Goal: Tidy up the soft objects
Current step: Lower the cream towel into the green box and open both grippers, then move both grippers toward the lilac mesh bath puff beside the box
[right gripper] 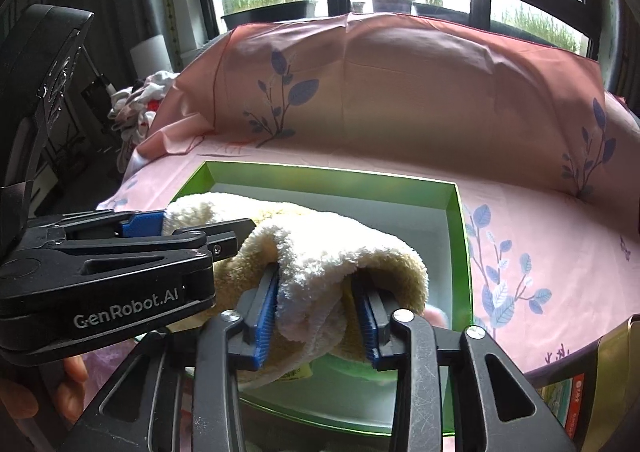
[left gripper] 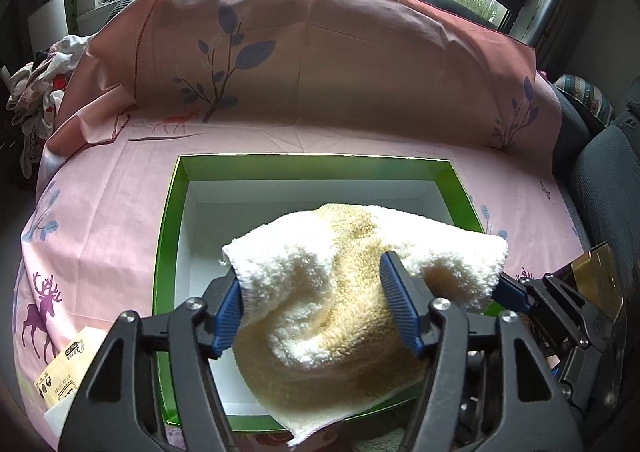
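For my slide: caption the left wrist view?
Left hand-held gripper open around cream towel over green box.

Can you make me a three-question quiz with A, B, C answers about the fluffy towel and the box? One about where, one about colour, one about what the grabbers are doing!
1. Where is the fluffy towel?
A. Over the open box
B. On the window sill
C. On the floor

2. What colour is the rim of the box?
A. Red
B. Green
C. Blue

3. How do the jaws of the left gripper and the right gripper stand?
A. Both pinched flat together
B. Both apart, with towel between them
C. Each closed on a cup

Answers: 1 A, the towel hangs over the box's white inside. 2 B, the rim is bright green. 3 B, blue pads stand apart on either side of the towel.
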Action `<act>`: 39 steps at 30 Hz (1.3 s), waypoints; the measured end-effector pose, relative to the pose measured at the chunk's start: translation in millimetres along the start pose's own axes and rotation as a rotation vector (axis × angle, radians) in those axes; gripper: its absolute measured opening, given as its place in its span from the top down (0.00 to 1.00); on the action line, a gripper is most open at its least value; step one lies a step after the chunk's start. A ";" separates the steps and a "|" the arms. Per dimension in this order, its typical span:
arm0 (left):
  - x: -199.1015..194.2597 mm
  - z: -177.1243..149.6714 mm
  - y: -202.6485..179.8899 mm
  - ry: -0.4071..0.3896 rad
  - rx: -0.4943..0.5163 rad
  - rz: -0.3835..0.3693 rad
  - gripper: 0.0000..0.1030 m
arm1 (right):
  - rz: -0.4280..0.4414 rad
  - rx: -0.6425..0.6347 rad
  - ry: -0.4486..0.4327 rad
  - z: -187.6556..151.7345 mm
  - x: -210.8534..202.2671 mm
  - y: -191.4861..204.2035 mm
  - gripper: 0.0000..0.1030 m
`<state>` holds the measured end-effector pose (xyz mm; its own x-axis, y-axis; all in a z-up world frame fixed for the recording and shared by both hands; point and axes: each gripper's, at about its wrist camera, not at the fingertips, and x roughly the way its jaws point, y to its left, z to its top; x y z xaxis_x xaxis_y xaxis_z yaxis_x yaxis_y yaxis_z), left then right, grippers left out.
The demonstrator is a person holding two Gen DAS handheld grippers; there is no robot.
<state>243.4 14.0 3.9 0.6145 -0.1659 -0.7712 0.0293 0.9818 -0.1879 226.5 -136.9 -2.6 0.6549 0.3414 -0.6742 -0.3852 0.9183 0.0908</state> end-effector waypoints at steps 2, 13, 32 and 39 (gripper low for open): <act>-2.7 -1.2 1.6 0.002 -0.004 -0.005 0.35 | 0.002 -0.006 -0.003 -1.8 -3.2 -0.4 0.51; -35.2 -8.7 5.0 -0.020 -0.020 -0.015 0.17 | -0.028 0.029 -0.056 -10.6 -43.2 -6.9 0.39; -125.4 -56.1 -28.3 -0.129 0.069 -0.014 0.01 | 0.009 0.080 -0.144 -64.7 -138.6 -8.8 0.12; -157.9 -81.1 -30.4 -0.135 0.072 -0.077 0.01 | 0.017 0.081 -0.152 -87.6 -163.7 -4.4 0.12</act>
<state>81.5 2.8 82.1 0.7084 -0.2320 -0.6666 0.1344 0.9715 -0.1954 64.0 -214.4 43.2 0.7420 0.3776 -0.5539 -0.3473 0.9233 0.1642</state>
